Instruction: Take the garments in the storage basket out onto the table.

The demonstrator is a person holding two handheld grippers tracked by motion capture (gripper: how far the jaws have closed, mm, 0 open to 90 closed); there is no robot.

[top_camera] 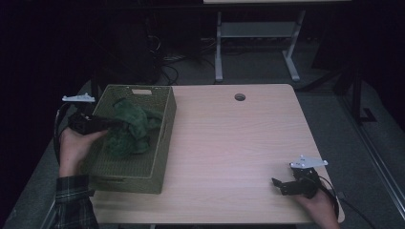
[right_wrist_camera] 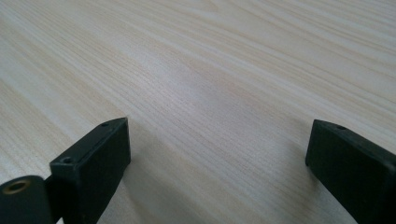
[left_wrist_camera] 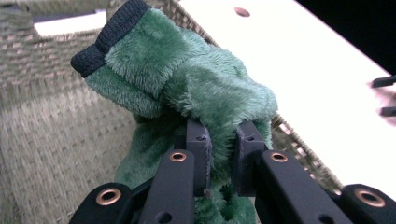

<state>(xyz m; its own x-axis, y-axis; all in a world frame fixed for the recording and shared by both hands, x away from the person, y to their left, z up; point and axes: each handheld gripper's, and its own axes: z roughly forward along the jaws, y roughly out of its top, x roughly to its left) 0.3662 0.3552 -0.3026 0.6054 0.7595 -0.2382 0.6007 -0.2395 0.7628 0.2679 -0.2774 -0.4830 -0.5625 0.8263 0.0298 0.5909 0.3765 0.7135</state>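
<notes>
A fuzzy green cloth [top_camera: 129, 128] with a dark knitted cuff [left_wrist_camera: 108, 39] hangs inside the woven olive basket [top_camera: 165, 143] at the table's left. My left gripper [top_camera: 114, 123] reaches in from the basket's left side and is shut on the cloth [left_wrist_camera: 205, 88]; in the left gripper view the pile bunches between its two black fingers [left_wrist_camera: 198, 144] and is lifted off the basket floor. My right gripper [top_camera: 279, 186] rests low over the table's near right corner, open, with bare wood between its fingers [right_wrist_camera: 98, 158].
The wooden table [top_camera: 229, 143] has a round cable hole [top_camera: 239, 97] near its far edge. The basket's far wall has a handle slot [top_camera: 141, 91]. Beyond the table stand a white desk frame [top_camera: 258, 43] and cables on the floor.
</notes>
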